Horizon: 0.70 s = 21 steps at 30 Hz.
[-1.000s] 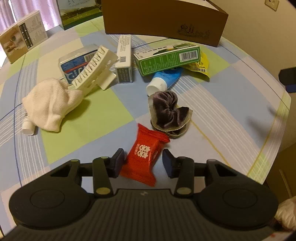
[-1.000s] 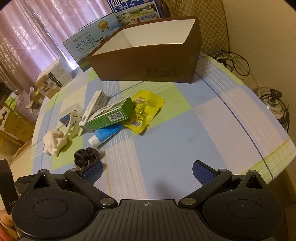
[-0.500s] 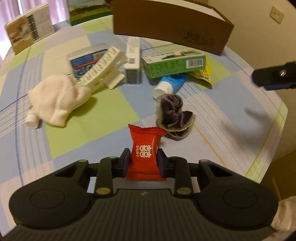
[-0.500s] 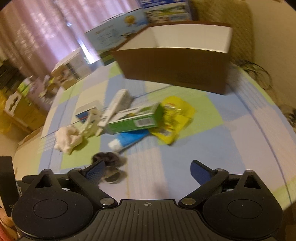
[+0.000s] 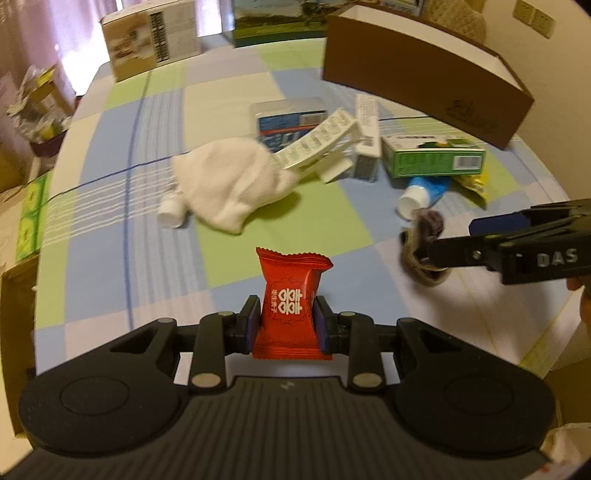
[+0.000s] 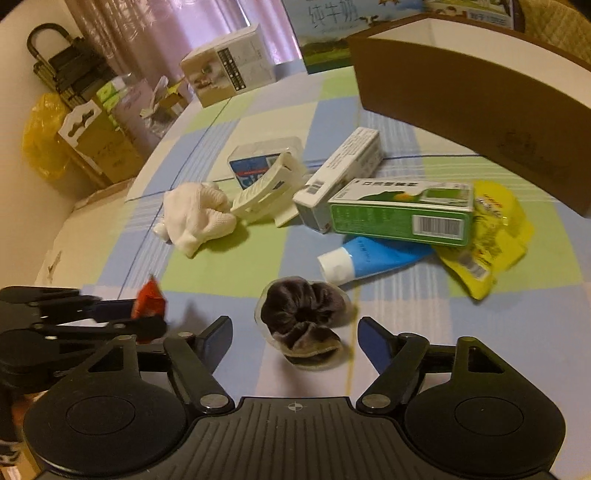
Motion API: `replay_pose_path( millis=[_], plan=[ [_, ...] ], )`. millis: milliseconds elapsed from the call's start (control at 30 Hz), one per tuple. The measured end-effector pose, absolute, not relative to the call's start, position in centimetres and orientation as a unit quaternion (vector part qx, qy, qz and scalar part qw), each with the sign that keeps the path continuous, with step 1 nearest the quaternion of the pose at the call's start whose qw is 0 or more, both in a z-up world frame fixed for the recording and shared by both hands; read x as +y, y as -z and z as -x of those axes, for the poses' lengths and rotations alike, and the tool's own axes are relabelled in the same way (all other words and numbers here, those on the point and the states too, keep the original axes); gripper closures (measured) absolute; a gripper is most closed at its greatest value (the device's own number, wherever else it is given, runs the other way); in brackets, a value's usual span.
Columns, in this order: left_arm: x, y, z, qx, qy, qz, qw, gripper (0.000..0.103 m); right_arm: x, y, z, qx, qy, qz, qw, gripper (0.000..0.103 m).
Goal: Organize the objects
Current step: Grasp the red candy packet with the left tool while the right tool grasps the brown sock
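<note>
The dark brown velvet scrunchie (image 6: 303, 317) lies on the checked tablecloth (image 6: 424, 332) just ahead, between the right gripper (image 6: 295, 338)'s closing, still-unclenched fingers (left gripper (image 5: 286, 319) clamps the red candy packet (image 5: 290, 306)).

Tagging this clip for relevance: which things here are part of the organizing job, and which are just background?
In the job:
left gripper, shut on red candy packet
right gripper, closing around dark scrunchie, not yet pressing
brown box
green carton
blue tube

Lying about:
milk cartons
yellow bag
</note>
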<state>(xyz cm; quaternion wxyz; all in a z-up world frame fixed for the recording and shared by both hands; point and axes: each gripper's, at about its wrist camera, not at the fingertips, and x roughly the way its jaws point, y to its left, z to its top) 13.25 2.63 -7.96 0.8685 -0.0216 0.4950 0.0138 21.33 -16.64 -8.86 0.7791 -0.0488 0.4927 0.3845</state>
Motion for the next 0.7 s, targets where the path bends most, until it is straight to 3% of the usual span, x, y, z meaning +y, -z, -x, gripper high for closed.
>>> replay_pose_path(
  millis=[167,267,433,700],
  plan=[
    [3.5,7.8,-12.7,0.5,-0.031,0.025,0.865,0.077,-15.1,10.4,-21.7,0.49,-0.374,0.078,0.783,0.038],
    [4.0,7.6,-12.5,0.5,-0.036,0.026,0.865,0.077,-14.5,11.1,-21.7,0.491,-0.371,0.092,0.783,0.049],
    [4.3,7.0,-12.2,0.496,-0.036,0.026,0.867,0.077,-15.1,10.7,-21.3,0.488,-0.384,0.086,0.779,0.092],
    [3.7,5.4,-12.6,0.484,-0.012,0.017,0.875,0.077,-17.3,7.5,-19.7,0.47,-0.374,0.058,0.797,0.093]
  ],
)
